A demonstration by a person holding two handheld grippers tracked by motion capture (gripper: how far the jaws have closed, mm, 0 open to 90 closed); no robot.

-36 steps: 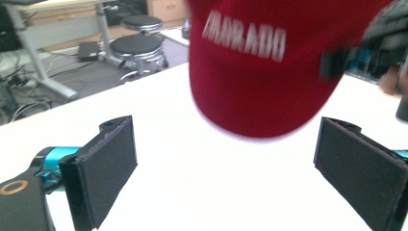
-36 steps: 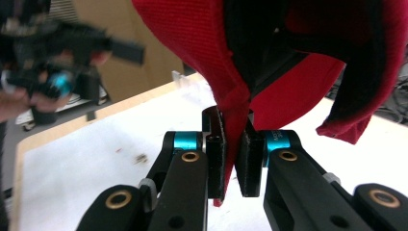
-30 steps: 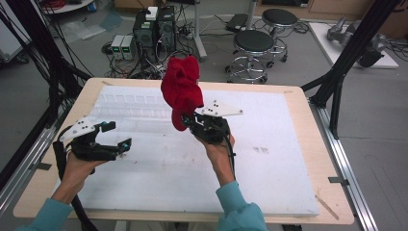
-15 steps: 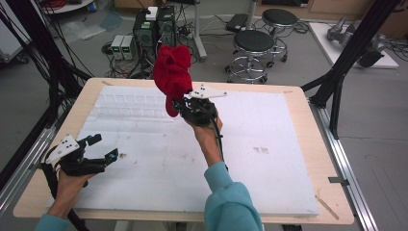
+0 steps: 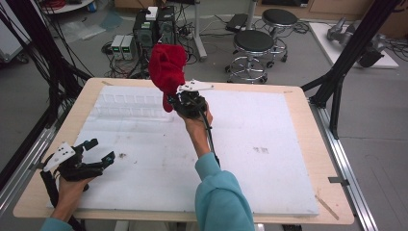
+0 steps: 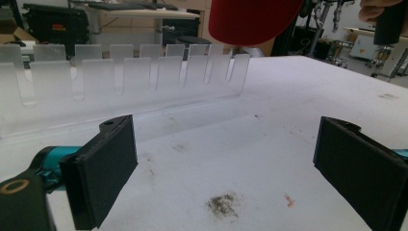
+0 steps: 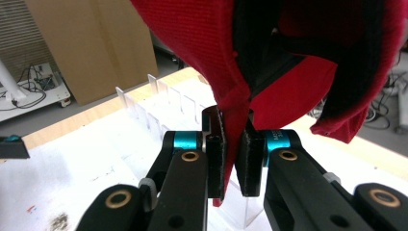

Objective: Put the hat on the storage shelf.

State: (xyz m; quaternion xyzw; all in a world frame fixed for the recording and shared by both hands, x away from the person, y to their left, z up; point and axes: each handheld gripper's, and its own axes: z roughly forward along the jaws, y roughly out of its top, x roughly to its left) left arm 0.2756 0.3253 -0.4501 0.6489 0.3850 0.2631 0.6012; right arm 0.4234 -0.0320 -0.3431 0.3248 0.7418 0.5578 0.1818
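Red cap (image 5: 166, 67) pinched aloft above clear slotted rack (image 6: 125, 77).

One red cap (image 5: 166, 67), two grippers: left (image 5: 98, 155), right (image 5: 179, 97). One clear slotted rack (image 6: 120, 77), one white board (image 5: 269, 144), one table (image 5: 308, 120), two stools (image 5: 254, 43).

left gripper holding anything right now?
No, the left gripper has its jaws wide apart over the bare white board, nothing between them.

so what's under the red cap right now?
The red cap hangs from the right gripper, above the clear slotted rack on the white board. The cap hides part of the rack's far end.
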